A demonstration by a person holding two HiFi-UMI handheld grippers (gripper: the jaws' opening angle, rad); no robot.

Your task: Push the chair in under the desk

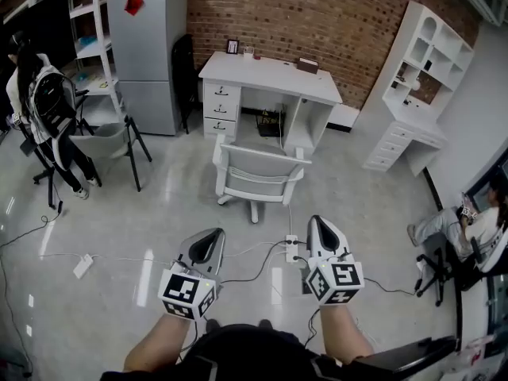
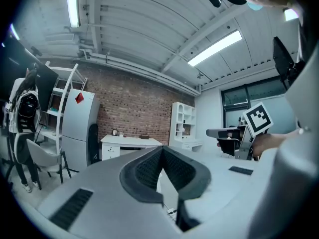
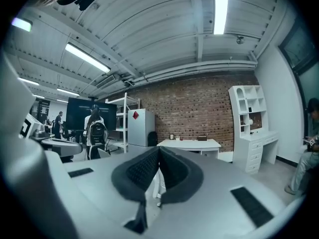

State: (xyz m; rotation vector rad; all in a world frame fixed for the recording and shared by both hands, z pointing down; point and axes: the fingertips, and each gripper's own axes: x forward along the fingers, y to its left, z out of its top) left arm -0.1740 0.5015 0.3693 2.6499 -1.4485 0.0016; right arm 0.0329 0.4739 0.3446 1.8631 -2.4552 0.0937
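The chair [image 1: 255,173] stood on the floor [image 1: 159,236] in front of the open leg space of the desk [image 1: 270,78]. Its backrest was turned toward the person and its seat was not under the tabletop. The desk was white, with drawers on its left side, and it stood against the brick wall [image 1: 333,14]. Near the back edge of the tabletop were a small frame [image 1: 232,46] and a dark box [image 1: 308,65].

The left gripper [image 1: 213,232] and the right gripper [image 1: 321,221] were held side by side above the floor, well apart from the chair, and both pointed toward it. In the left gripper view the two dark pads met at their tips, so the jaws were closed together and nothing was between them. The right gripper view showed the same: the pads were pressed one to the other and held nothing.

On the floor between the grippers and the chair lay a white power strip [image 1: 291,248] with black cables going from it.

At the left of the desk stood a grey fridge [image 1: 147,54] with a red mark on its door. Further left a person with a backpack [image 1: 44,101] stood beside a grey chair [image 1: 107,145]. At the right of the desk a white cabinet with shelves [image 1: 417,94] stood by the wall, and a seated person [image 1: 476,225] was at the right edge of the floor.
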